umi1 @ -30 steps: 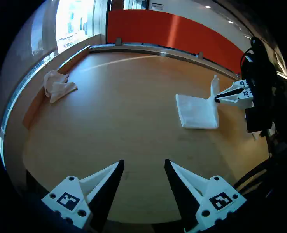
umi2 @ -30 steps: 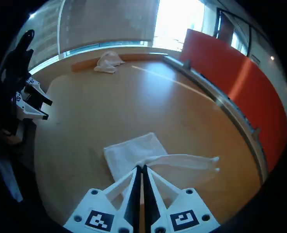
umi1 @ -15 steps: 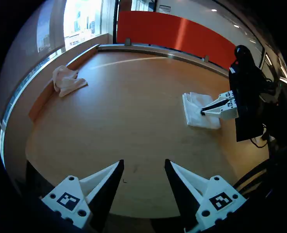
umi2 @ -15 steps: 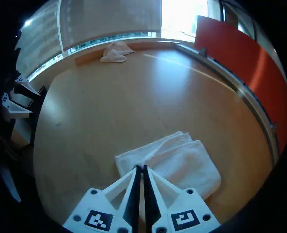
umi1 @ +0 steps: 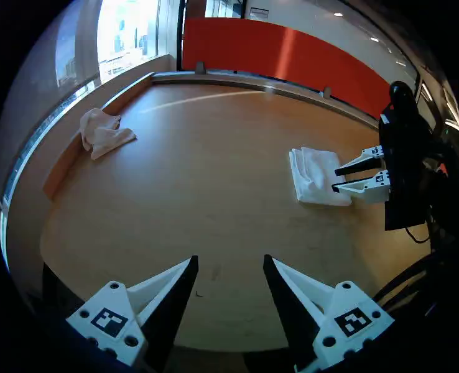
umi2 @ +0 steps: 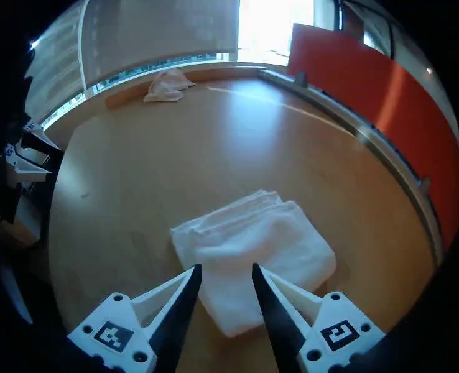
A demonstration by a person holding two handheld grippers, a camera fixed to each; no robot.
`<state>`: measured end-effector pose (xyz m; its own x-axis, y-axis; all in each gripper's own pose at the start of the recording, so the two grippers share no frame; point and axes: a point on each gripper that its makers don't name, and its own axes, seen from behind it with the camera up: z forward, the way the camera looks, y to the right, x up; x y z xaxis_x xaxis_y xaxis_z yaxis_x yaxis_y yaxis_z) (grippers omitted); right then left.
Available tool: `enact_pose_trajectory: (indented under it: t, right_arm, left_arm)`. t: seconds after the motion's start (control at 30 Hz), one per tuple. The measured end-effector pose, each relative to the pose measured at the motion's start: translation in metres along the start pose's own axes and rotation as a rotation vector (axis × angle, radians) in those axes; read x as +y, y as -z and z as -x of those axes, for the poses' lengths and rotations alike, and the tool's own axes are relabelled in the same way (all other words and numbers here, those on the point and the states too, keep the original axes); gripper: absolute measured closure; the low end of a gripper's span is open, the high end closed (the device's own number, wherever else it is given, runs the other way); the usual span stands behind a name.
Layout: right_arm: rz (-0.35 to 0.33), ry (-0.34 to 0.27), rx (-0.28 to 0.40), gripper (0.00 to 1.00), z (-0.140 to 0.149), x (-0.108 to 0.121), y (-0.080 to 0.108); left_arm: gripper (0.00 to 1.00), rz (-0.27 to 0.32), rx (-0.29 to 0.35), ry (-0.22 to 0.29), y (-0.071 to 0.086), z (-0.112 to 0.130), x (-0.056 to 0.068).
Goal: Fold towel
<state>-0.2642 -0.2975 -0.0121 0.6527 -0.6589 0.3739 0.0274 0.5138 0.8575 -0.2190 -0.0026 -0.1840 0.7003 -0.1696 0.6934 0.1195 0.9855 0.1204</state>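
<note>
The folded white towel lies flat on the wooden table, just ahead of the right gripper, whose jaws stand apart and empty. The towel's long axis runs across them, slanting away to the right, with its layered edges on the far side. The left gripper, jaws parted, is well apart from it.
</note>
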Motion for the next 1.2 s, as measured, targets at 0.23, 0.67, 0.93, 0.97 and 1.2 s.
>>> enact_pose_trajectory:
  t: [0.23, 0.67, 0.93, 0.97, 1.2]
  right_arm:
    - [0.031, -0.046, -0.027, 0.38, 0.029, 0.005, 0.014]
    - [0.048, -0.093, -0.076, 0.39, 0.067, 0.006, 0.020]
    - [0.051, -0.104, -0.086, 0.45, 0.075, 0.002, 0.014]
    - [0.051, -0.106, -0.086, 0.47, 0.075, 0.003, 0.014]
    - [0.044, -0.122, -0.080, 0.78, 0.078, 0.002, 0.012]
  left_arm:
    - [0.23, 0.000, 0.002, 0.001, 0.000, 0.000, 0.001]
    - [0.23, 0.006, 0.002, -0.007, 0.000, 0.000, 0.006]
    - [0.23, 0.008, 0.002, -0.010, 0.000, 0.001, 0.009]
    - [0.23, 0.008, 0.002, -0.010, 0.000, 0.002, 0.010]
    - [0.23, 0.008, 0.001, -0.013, 0.000, 0.003, 0.010]
